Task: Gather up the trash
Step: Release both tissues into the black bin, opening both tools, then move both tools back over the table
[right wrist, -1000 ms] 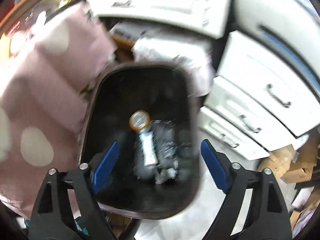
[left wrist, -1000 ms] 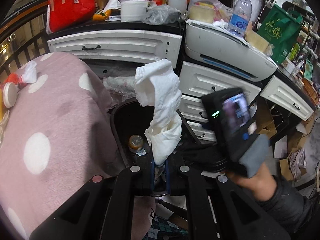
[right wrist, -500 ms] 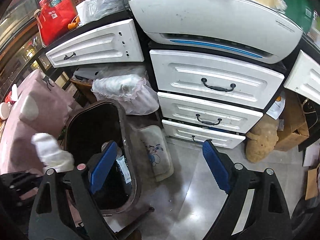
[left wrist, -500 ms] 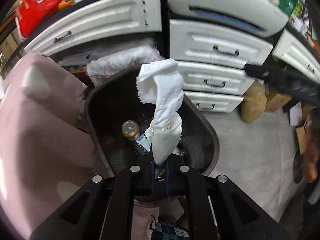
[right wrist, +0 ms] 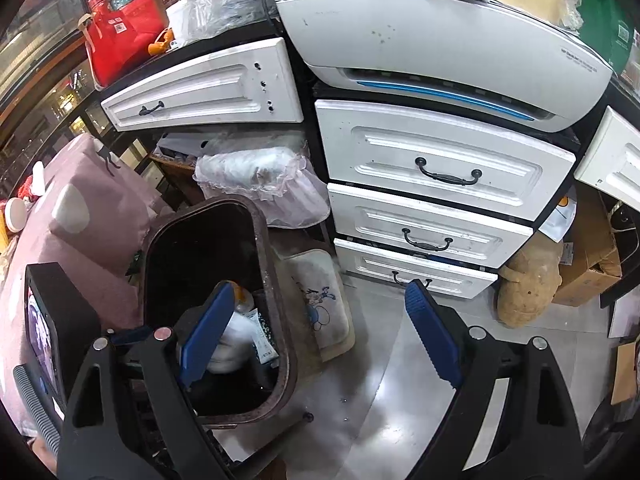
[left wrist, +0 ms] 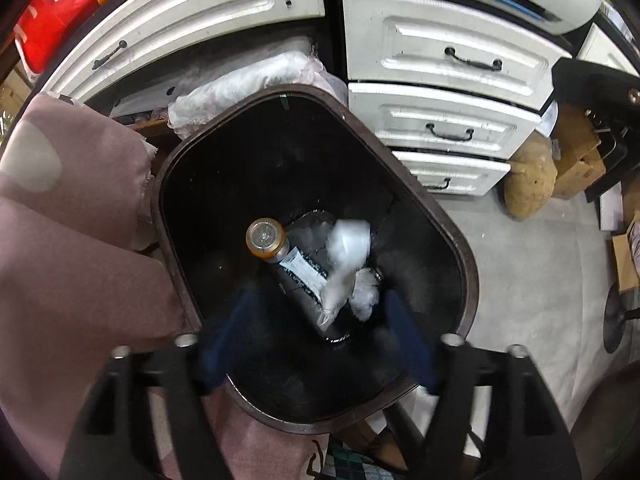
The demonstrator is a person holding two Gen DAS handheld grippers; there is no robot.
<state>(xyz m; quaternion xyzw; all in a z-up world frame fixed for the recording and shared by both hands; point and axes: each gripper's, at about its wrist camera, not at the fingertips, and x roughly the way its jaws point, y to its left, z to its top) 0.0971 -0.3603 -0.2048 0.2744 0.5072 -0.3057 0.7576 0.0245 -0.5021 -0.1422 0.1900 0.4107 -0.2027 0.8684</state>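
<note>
A dark trash bin (left wrist: 440,216) stands on the floor beside the pink-covered table. My left gripper (left wrist: 316,336) is open right above it, its blue pads blurred. A white crumpled tissue (left wrist: 344,264) is inside the bin, blurred, over a dark bottle with an orange cap (left wrist: 266,238) and another white wad (left wrist: 366,290). In the right wrist view the bin (right wrist: 276,280) sits at lower left with the tissue (right wrist: 230,344) inside. My right gripper (right wrist: 316,336) is open and empty over the floor to the right of the bin.
White drawers with black handles (right wrist: 444,172) and a printer (right wrist: 440,44) stand behind the bin. A pink polka-dot cloth (left wrist: 68,248) covers the table at left. A small mat (right wrist: 320,304), a brown sack (right wrist: 528,288) and cardboard boxes (right wrist: 592,264) lie on the floor.
My left gripper has opened over the bin and let go of the white tissue, which has dropped inside. The right gripper has stayed open beside the bin.
</note>
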